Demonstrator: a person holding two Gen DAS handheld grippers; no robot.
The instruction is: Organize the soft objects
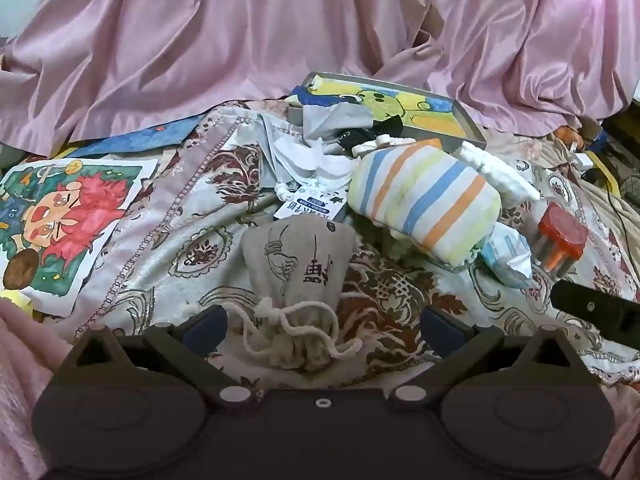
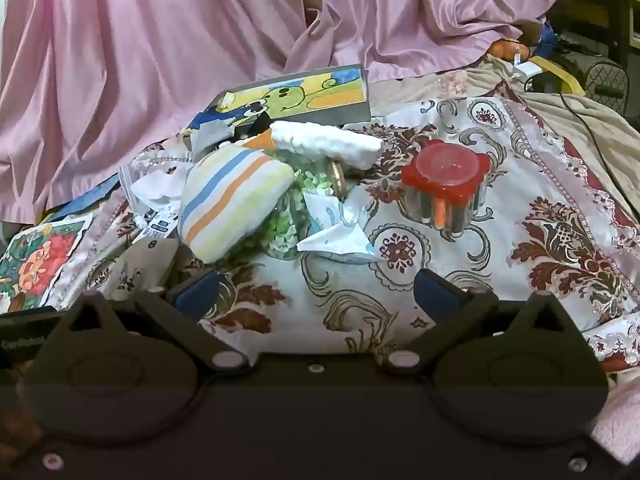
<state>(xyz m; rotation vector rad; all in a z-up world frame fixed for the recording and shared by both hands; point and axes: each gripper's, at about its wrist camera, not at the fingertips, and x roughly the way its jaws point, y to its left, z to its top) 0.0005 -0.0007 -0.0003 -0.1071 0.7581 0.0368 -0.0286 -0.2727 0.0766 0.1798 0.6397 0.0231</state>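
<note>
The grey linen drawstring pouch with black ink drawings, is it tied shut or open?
Shut. The grey linen drawstring pouch has its neck gathered tight, with the white cord knotted around it, lying between the open left gripper fingers.

Patterned bedspread (image 1: 192,232) carries drawstring pouch (image 1: 298,264), striped cushion (image 1: 424,208), red-lid container (image 2: 444,184), maybe tissues.

We count 1 drawstring pouch (image 1: 298,280) at 6 o'clock, 1 striped bundle (image 1: 424,204) at 2 o'clock, 1 white knit piece (image 1: 496,172), 2 drawings (image 1: 60,220) (image 1: 404,106) at 9 and 12 o'clock, and 1 red-lidded holder (image 2: 444,184).
</note>
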